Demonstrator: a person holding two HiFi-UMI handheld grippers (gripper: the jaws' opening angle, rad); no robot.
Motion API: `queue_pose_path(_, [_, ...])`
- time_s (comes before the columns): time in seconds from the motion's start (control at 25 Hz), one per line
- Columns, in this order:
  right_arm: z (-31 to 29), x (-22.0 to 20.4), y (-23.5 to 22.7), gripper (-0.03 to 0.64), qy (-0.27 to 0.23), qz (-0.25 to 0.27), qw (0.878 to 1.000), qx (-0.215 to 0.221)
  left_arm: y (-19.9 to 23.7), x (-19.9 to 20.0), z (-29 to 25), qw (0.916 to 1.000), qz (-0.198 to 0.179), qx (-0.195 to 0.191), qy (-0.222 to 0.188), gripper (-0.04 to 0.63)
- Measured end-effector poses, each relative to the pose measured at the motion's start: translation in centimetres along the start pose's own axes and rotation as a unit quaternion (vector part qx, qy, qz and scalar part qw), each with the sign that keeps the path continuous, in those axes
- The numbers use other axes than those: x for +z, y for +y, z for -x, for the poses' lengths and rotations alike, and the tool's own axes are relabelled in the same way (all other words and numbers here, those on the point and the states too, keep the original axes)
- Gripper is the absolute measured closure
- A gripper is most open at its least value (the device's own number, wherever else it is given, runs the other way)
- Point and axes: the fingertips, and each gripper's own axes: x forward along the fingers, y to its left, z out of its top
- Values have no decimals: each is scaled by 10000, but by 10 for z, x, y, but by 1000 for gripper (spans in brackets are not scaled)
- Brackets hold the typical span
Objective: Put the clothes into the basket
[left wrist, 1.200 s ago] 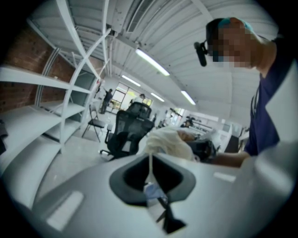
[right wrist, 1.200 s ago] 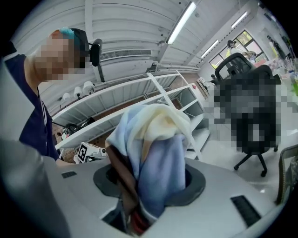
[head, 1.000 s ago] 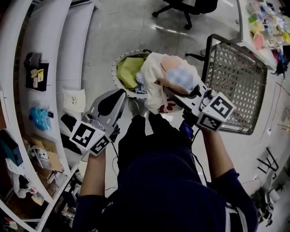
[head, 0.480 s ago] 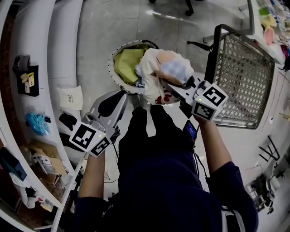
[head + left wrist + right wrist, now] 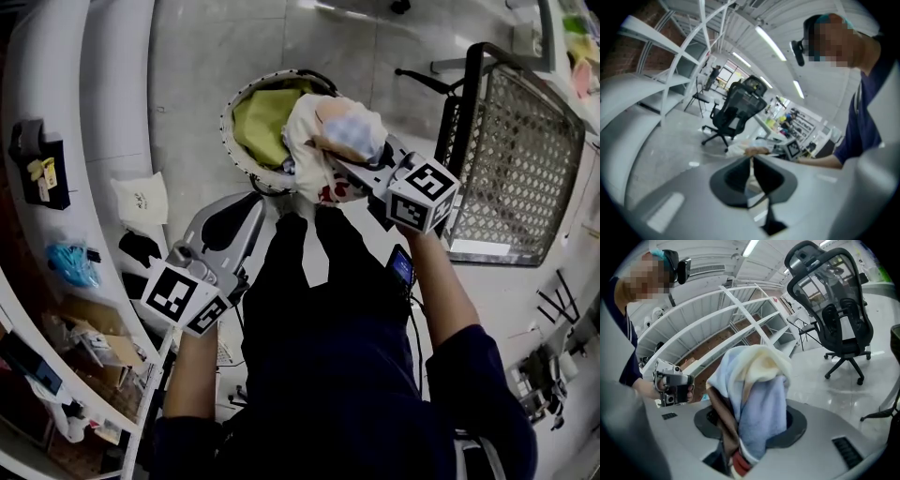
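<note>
Only the head view shows the round white-rimmed laundry basket [image 5: 246, 91] on the floor, a yellow-green garment [image 5: 258, 127] lying inside. There the bunched cream, pale-blue and peach clothes bundle [image 5: 337, 141] overlaps the basket's right rim, its long axis running from the right gripper [image 5: 352, 167] toward the basket. Only the right gripper view shows the jaws clamped on the bundle's lower folds, the bundle rising beyond them. The left gripper [image 5: 251, 199] is held aside, its jaws seen together and empty in its own view.

Wire-mesh cart [image 5: 516, 159] at right; white shelves [image 5: 117, 94] curve along the left; black office chair [image 5: 736, 108] on floor.
</note>
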Motion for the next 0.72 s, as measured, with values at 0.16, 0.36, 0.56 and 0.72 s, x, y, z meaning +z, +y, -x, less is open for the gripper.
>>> queue_pose_path(0.16, [-23,-25,-24,419,194,-92,9998,-39,14,-12,-2,9999,62,64,95,572])
queue_pose_path(0.36, [-48,-57,-48,419,476,-184,9987,-98,28,-31,-5,9995,197,102,218,573])
queue_pose_path(0.56, [-71,-86,-68,419,739,-188,9970,-103,35,-51,-10,9990,328,92,292,574])
queue_pose_path(0.72, [-84,-108,-87,419,901,-285,9954,-183,39,-65,-15,9986,383,88,349,573])
